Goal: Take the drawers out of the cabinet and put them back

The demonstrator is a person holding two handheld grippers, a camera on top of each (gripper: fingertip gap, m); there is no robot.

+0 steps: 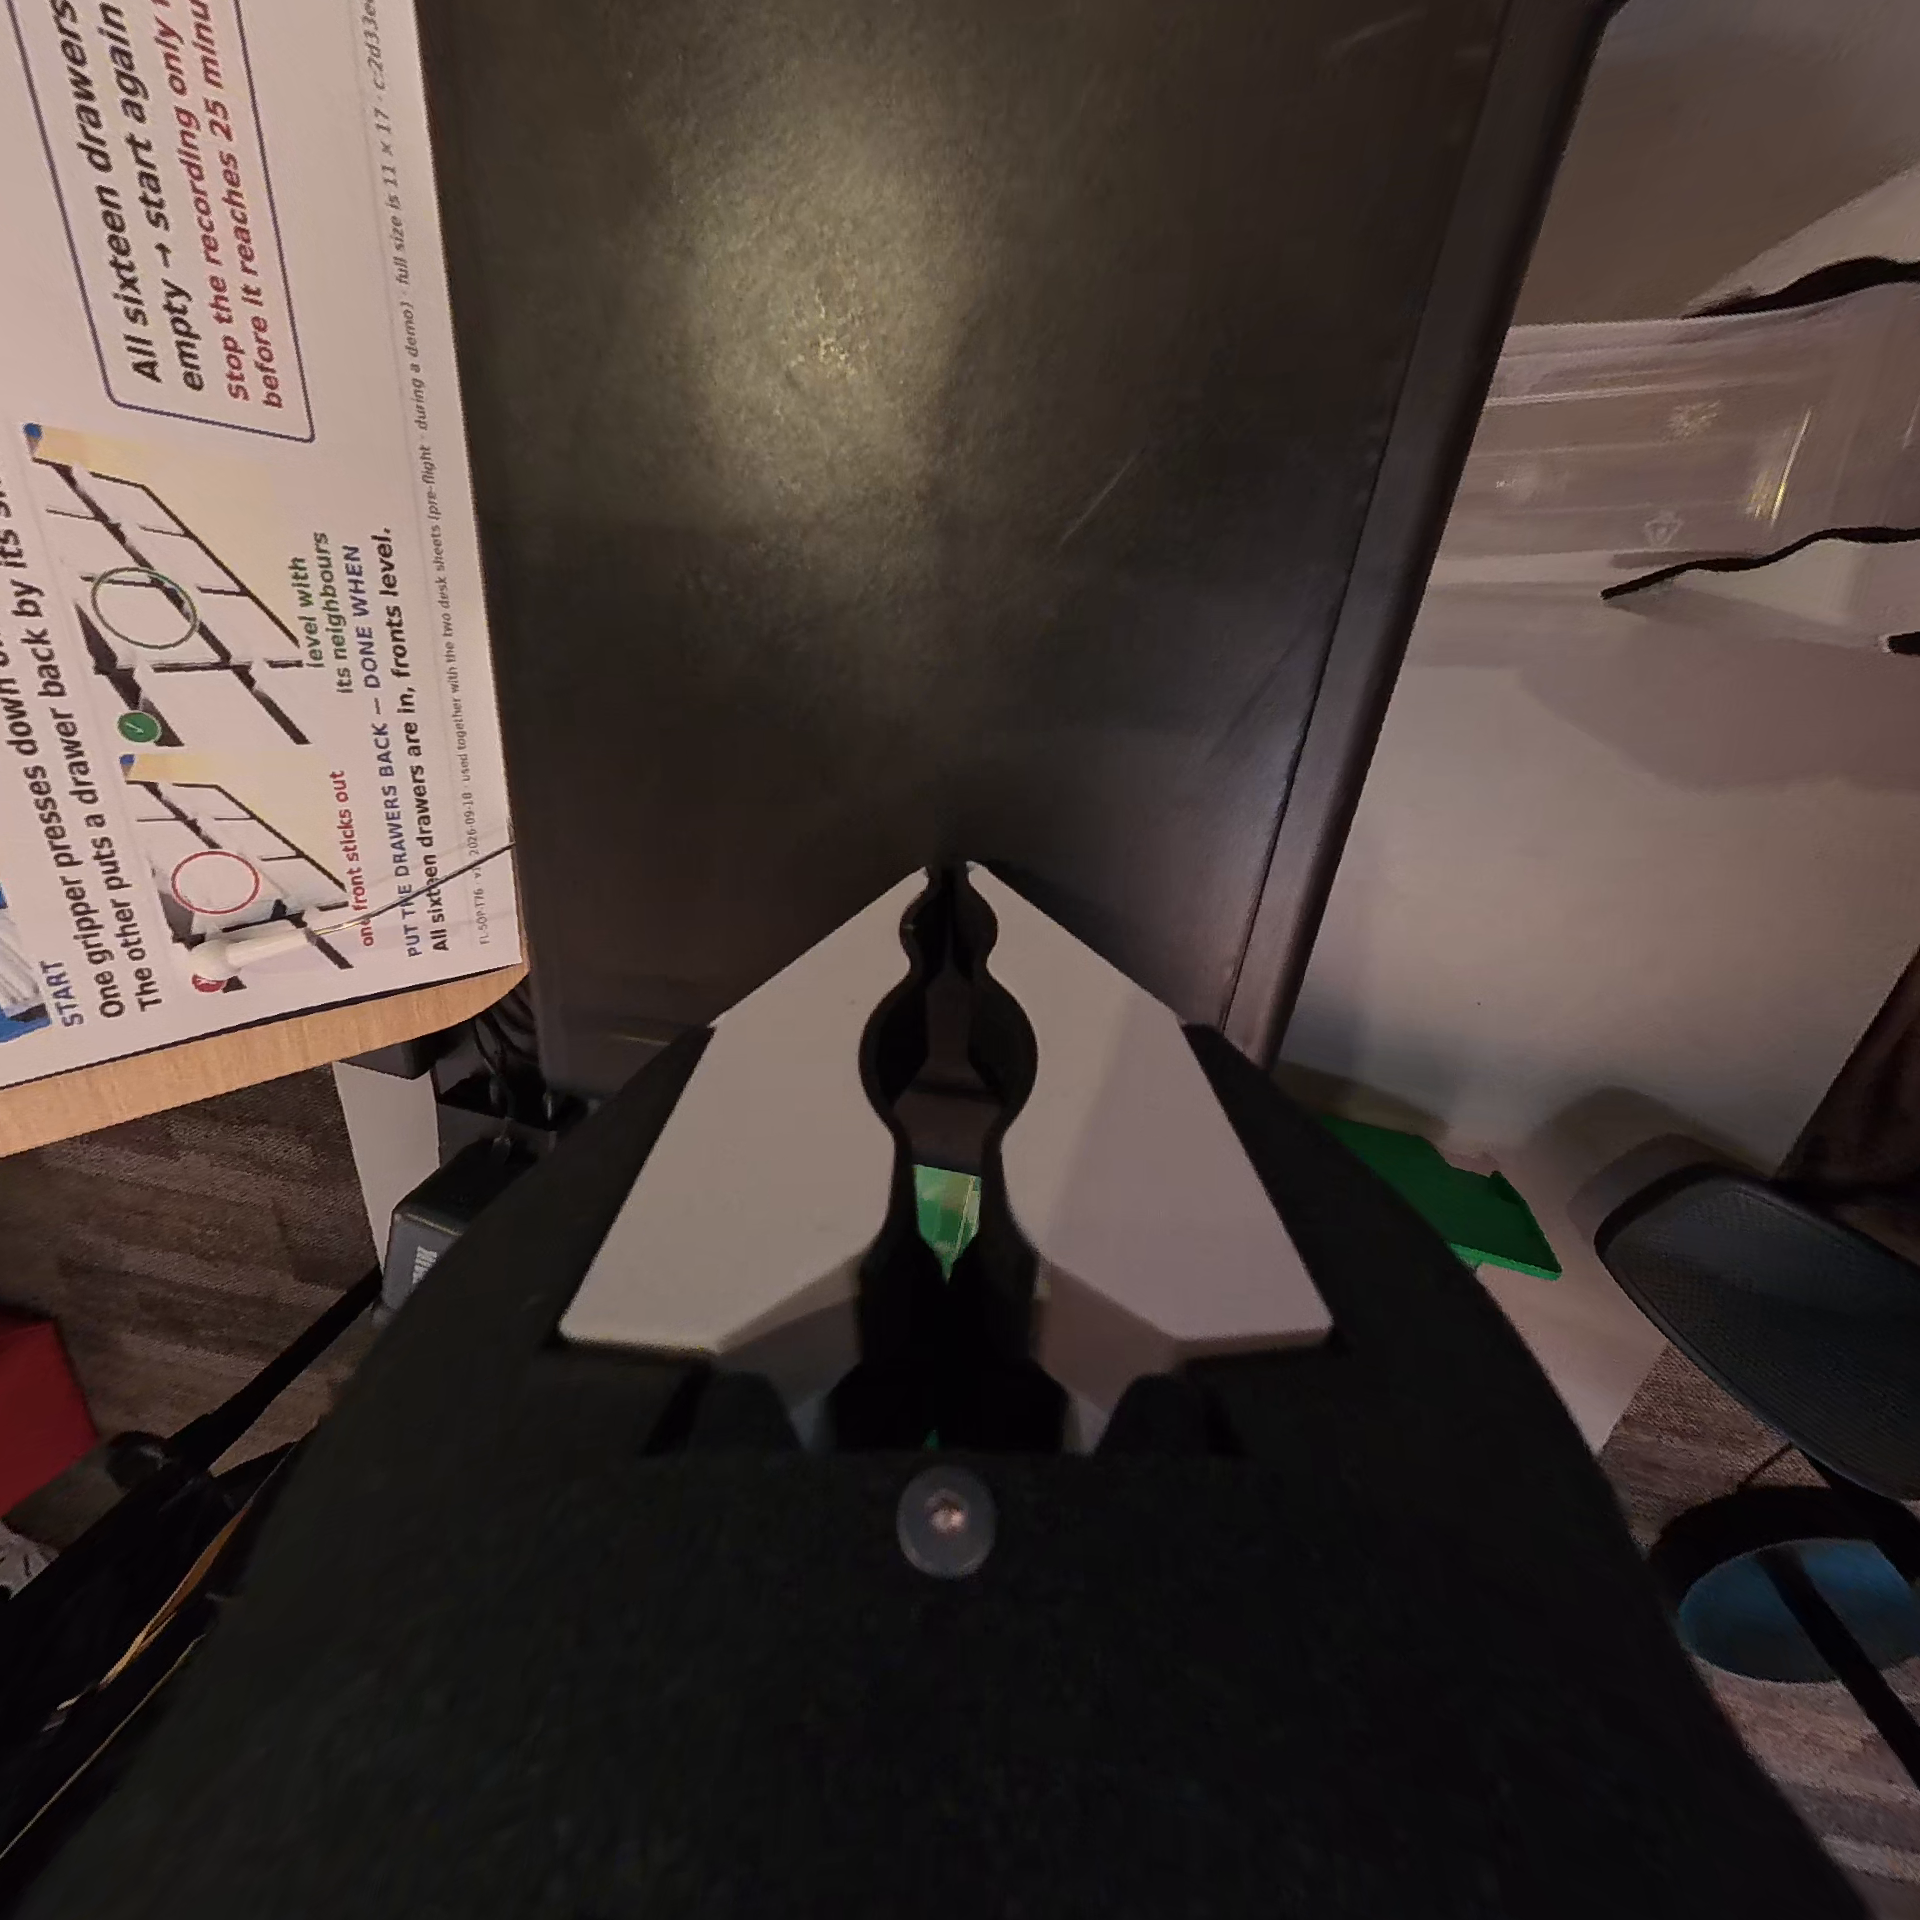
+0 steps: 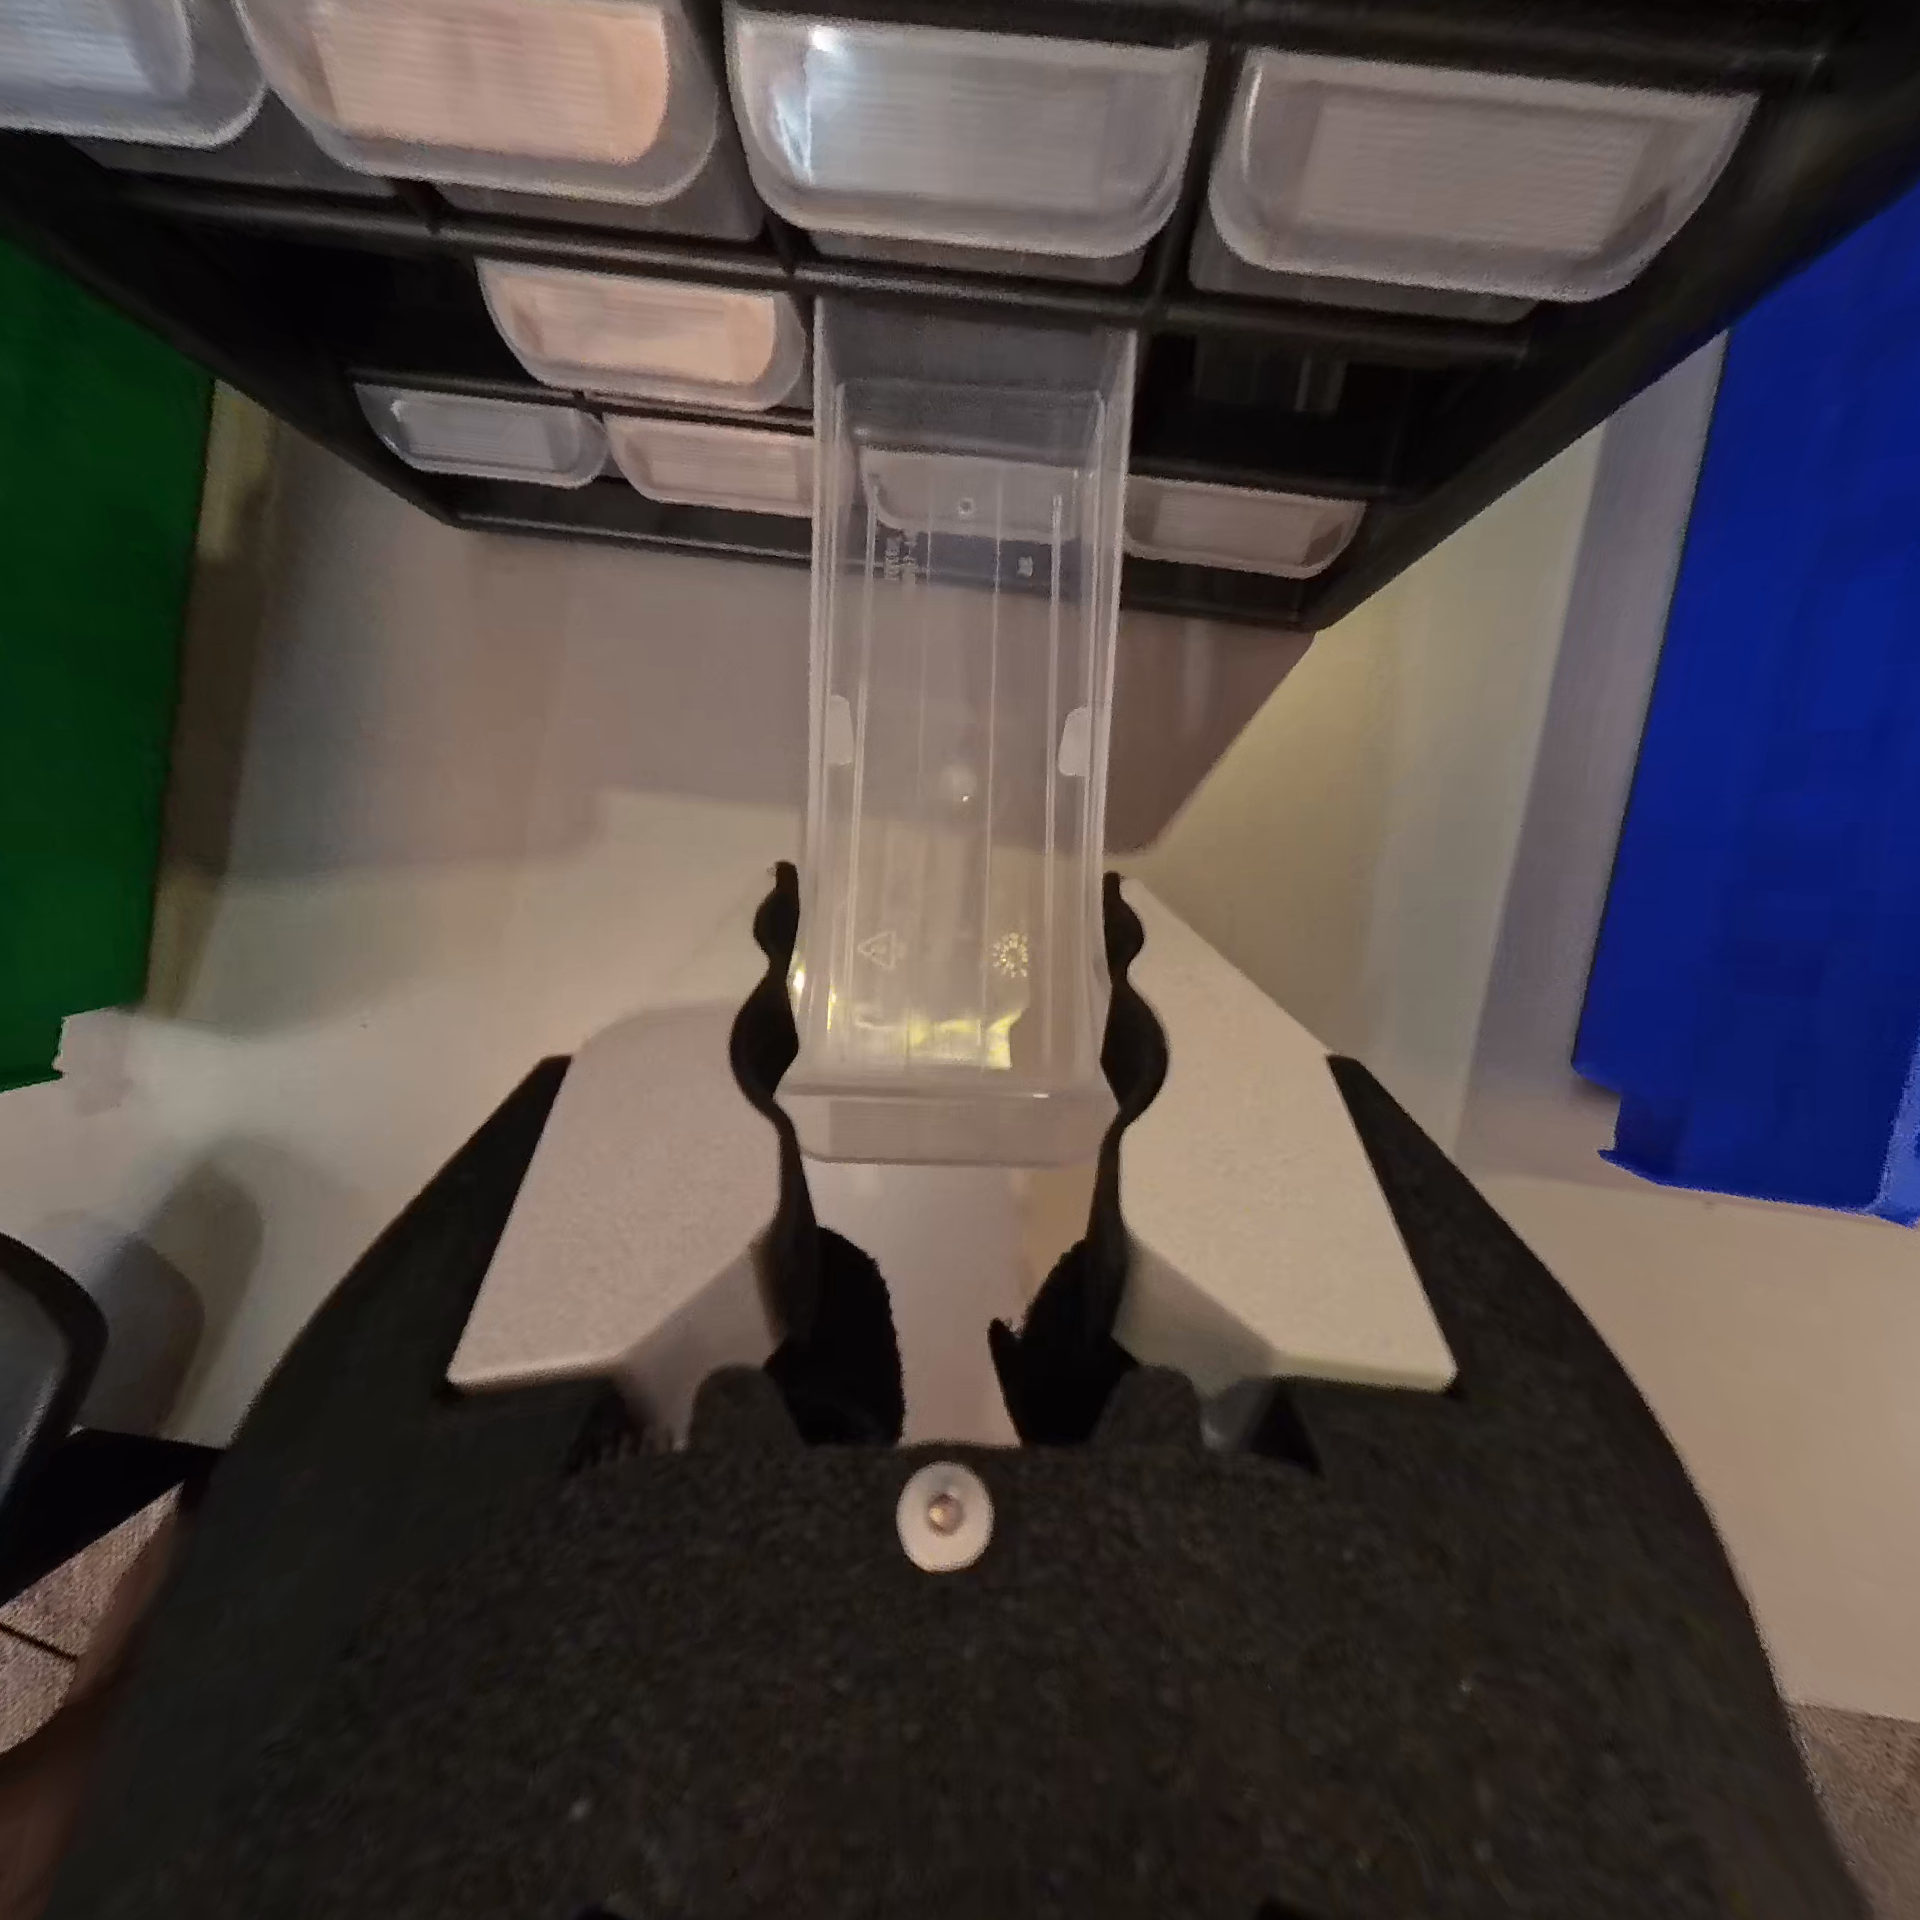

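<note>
**A:** Looking at the left wrist view first: the left gripper (image 1: 948,883) is clenched, fingertips meeting with nothing between them, and they press against the black panel of the cabinet (image 1: 935,468) that fills the frame from 11 to 1 o'clock. A printed instruction sheet (image 1: 239,499) sits at 10 o'clock on a cardboard-coloured board. At 3 o'clock there's a blurry clear plastic piece (image 1: 1704,457), can't tell if it's a drawer. A green plastic thing (image 1: 1455,1205) lies at about 4 o'clock on the white surface, and a dark chair base (image 1: 1787,1351) is further out the same way.

**B:** And the right one?

**A:** In the right wrist view the right gripper (image 2: 945,1039) is grasping a clear drawer (image 2: 961,748) by its near end, one finger on each long side. The drawer runs straight toward 12 o'clock, its far end sitting in a slot of the cabinet front (image 2: 1351,343), so it's partly in, mostly sticking out. Other clear drawers (image 2: 966,135) are seated in the rows around it; the slot just at 1 o'clock of the held one looks open. Green sheet (image 2: 83,644) at 9 o'clock, blue sheet (image 2: 1787,727) at 3 o'clock, white table (image 2: 1558,1351) under everything.
</note>
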